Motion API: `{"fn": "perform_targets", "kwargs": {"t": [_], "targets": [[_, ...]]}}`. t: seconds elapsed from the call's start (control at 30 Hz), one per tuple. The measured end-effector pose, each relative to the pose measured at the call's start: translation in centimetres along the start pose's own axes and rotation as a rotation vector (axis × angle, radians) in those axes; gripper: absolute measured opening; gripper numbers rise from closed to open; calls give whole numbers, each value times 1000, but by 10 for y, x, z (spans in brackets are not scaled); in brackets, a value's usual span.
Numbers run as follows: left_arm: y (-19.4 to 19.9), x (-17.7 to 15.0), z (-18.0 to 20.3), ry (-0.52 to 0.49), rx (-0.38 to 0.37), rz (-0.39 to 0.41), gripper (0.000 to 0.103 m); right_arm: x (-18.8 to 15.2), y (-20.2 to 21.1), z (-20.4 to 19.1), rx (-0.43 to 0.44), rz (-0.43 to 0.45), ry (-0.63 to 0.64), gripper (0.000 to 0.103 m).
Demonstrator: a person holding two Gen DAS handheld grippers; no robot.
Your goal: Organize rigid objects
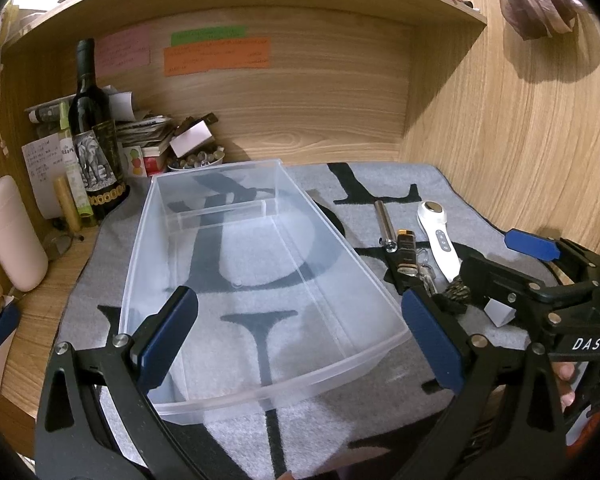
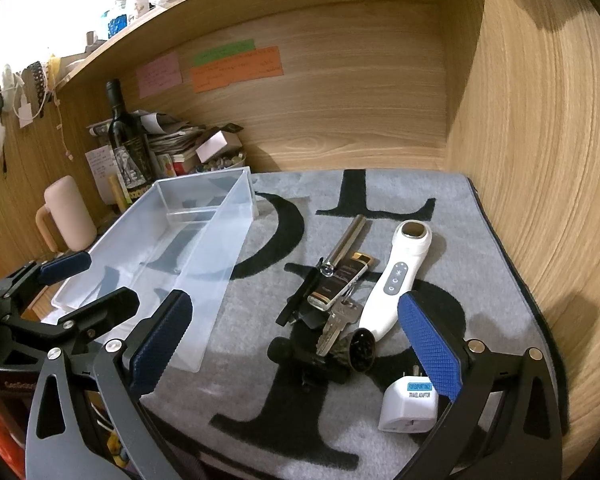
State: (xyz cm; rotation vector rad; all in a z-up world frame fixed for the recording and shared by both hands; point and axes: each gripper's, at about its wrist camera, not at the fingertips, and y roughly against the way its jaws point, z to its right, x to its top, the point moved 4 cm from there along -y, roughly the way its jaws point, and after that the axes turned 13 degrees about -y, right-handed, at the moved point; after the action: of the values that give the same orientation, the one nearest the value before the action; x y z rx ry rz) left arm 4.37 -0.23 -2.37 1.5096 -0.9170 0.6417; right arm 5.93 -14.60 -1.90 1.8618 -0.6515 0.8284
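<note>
Both grippers, left and right, were wide apart; you'd grab that slick massager, right of the bin, mid-handle.

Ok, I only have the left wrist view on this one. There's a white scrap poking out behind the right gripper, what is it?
Observer: A white travel adaptor with a blue label, lying on the grey mat.
Operator: Is the right gripper holding anything?
Observer: No. The right gripper has its jaws wide open and empty, above the pile of items.
Operator: And the metal bits by the lighter?
Observer: A bunch of keys, lying beside the handle of the white handheld device.
</note>
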Motion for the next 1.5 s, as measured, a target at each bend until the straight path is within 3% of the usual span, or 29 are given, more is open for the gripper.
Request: {"fn": "perform_targets", "kwargs": {"t": [0.5, 0.8, 0.83, 0.87, 1.0, 1.07, 1.37, 1.5], "targets": [[0, -1, 1, 1, 0, 0, 103, -1, -2, -1, -2, -1, 6, 103], [-1, 0, -28, 62, -74, -48, 103, -3, -5, -5, -16, -7, 38, 103], [-2, 1, -35, 75, -79, -65, 97, -3, -6, -4, -16, -9, 40, 103], [-5, 0, -42, 88, -82, -88, 85, -3, -6, -4, -17, -10, 42, 103], [-13, -3, -70, 130, -79, -171, 72, 1, -7, -4, -11, -6, 37, 103], [-14, -3, -77, 139, -94, -193, 61, 3, -8, -5, -1, -2, 38, 103], [-8, 9, -107, 107, -5, -234, 59, 10, -4, 4, -38, 19, 21, 102], [-25, -4, -114, 105, -20, -332, 46, 3, 0, 23, -97, 3, -2, 102]]}}
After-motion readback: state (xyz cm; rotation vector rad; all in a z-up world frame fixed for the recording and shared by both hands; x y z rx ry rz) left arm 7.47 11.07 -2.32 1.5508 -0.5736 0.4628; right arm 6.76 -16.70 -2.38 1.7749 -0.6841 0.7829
